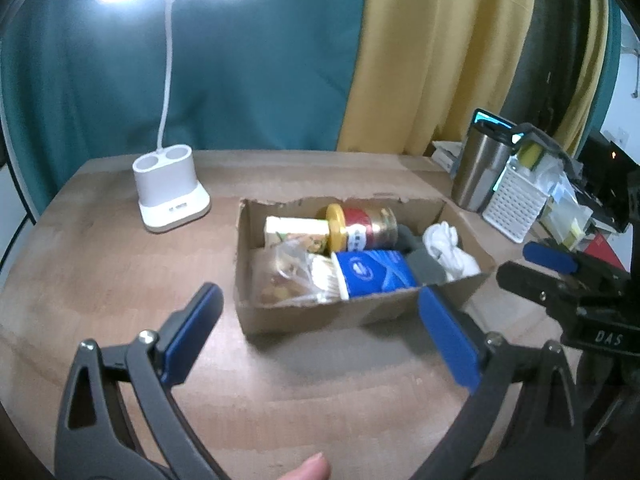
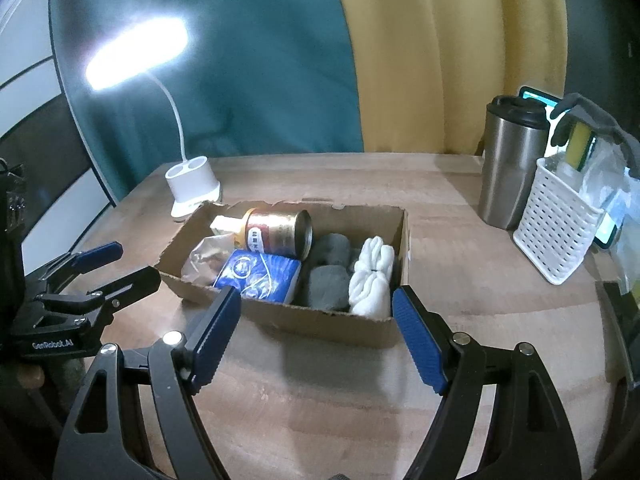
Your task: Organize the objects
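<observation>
Left gripper: left gripper [image 1: 320,334] hangs above the table [image 1: 120,280] with its jaws wide apart and nothing between them; the cardboard box [image 1: 320,314] sits just beyond its tips.
Right gripper: right gripper [image 2: 316,334] is likewise spread wide and empty, the near wall of the box [image 2: 340,326] lying between and just past its blue pads [image 2: 418,344].
Box: stands near the middle of the table, open at the top with a torn rim.
Box contents: a can [image 2: 280,232] lying on its side with a yellow lid [image 1: 336,228], a blue packet [image 2: 260,276], a crinkled clear bag [image 1: 288,276], grey rolled socks [image 2: 328,284] and white rolled socks [image 2: 372,280] (the white pair at the box's right end).
Back left corner: a white desk lamp [image 1: 170,196], lit.
Right edge: a steel tumbler [image 2: 510,164] just beside a white slotted basket [image 2: 554,228] holding a yellow sponge [image 2: 580,146].
Left view only: a pale carton [image 1: 296,234] behind the can's lid, a fingertip [image 1: 310,470] at the bottom.
Right view only: the can's base (gold rim).
</observation>
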Demonstrator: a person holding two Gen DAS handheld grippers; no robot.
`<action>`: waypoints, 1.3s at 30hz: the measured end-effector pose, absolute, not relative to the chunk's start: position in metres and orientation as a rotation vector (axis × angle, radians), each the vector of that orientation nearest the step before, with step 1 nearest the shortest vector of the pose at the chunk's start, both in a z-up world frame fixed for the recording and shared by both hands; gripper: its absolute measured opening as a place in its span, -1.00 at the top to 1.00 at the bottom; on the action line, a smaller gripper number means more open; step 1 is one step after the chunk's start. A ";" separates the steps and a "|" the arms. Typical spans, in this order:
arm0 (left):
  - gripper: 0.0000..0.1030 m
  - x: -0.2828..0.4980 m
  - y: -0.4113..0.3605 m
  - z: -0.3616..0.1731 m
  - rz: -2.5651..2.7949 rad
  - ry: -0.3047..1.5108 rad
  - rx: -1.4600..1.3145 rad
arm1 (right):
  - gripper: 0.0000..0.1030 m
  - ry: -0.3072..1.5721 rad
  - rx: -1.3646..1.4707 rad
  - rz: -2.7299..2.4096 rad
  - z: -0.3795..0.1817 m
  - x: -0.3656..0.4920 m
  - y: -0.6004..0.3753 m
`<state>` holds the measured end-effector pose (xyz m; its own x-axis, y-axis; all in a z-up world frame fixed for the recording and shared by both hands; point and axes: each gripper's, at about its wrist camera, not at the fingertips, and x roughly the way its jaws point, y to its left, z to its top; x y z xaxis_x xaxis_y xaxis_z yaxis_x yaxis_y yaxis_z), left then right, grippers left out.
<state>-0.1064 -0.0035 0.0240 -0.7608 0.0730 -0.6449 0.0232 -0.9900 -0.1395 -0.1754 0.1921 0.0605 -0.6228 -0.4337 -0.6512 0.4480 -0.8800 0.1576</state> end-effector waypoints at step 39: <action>-0.93 -0.034 0.003 0.014 2.917 -0.172 -1.093 | -0.57 0.046 0.968 -2.475 0.050 -0.104 0.196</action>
<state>-0.0341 0.0030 0.0140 -0.7543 0.0589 -0.6539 0.0184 -0.9937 -0.1108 -0.1036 0.1957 0.0501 -0.6354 -0.4213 -0.6471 0.4449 -0.8847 0.1392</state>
